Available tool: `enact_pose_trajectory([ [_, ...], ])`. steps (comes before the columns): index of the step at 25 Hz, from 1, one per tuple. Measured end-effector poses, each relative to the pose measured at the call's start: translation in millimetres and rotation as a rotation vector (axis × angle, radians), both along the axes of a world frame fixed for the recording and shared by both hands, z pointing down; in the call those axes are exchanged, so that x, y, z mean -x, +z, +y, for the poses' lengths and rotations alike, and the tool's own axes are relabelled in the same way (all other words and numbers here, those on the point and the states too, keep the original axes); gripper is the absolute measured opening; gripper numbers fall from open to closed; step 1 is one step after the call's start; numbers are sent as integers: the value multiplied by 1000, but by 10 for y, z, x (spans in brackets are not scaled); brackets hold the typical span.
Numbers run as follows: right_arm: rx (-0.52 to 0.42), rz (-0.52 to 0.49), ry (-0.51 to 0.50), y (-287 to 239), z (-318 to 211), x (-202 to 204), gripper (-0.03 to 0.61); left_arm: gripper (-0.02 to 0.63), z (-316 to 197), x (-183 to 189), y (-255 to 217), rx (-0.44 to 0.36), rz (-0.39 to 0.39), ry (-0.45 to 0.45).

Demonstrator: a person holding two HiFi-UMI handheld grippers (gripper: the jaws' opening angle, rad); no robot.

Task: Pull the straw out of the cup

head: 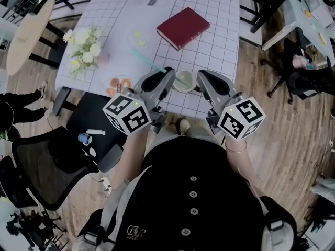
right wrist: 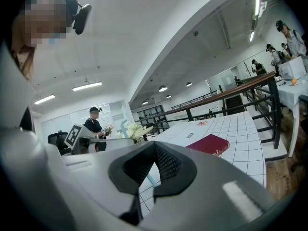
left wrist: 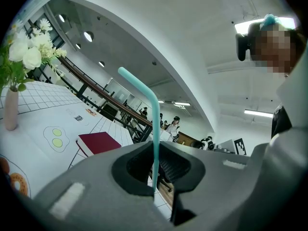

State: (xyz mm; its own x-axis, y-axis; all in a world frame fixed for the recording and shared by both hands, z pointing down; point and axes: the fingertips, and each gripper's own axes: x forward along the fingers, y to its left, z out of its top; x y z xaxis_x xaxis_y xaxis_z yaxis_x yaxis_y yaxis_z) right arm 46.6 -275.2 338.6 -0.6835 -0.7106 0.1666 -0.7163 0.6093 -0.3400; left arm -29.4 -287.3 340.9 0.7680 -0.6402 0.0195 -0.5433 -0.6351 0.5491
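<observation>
A small pale cup (head: 184,82) stands near the front edge of the white gridded table (head: 220,14), between my two grippers. A teal straw (head: 146,60) slants from the upper left down towards the cup; its lower end lies over the cup's mouth. My left gripper (head: 170,73) is shut on the straw. In the left gripper view the straw (left wrist: 155,124) rises from between the jaws of the left gripper (left wrist: 155,177) and bends left at its top. My right gripper (head: 201,76) sits just right of the cup. In its own view, the right gripper (right wrist: 144,186) has its jaws together, nothing between them.
A red book (head: 183,27) lies farther back on the table, and a vase of white flowers (head: 86,48) stands at the left edge. A printed plate mat (head: 118,83) lies left of my left gripper. A black chair (head: 52,161) stands on the wooden floor at the left.
</observation>
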Motion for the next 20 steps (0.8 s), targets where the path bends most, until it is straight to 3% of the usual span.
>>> enact_pose_trajectory([
  [20, 26, 12, 27, 89, -32, -80, -2, 29, -6, 8, 58, 6, 28, -6],
])
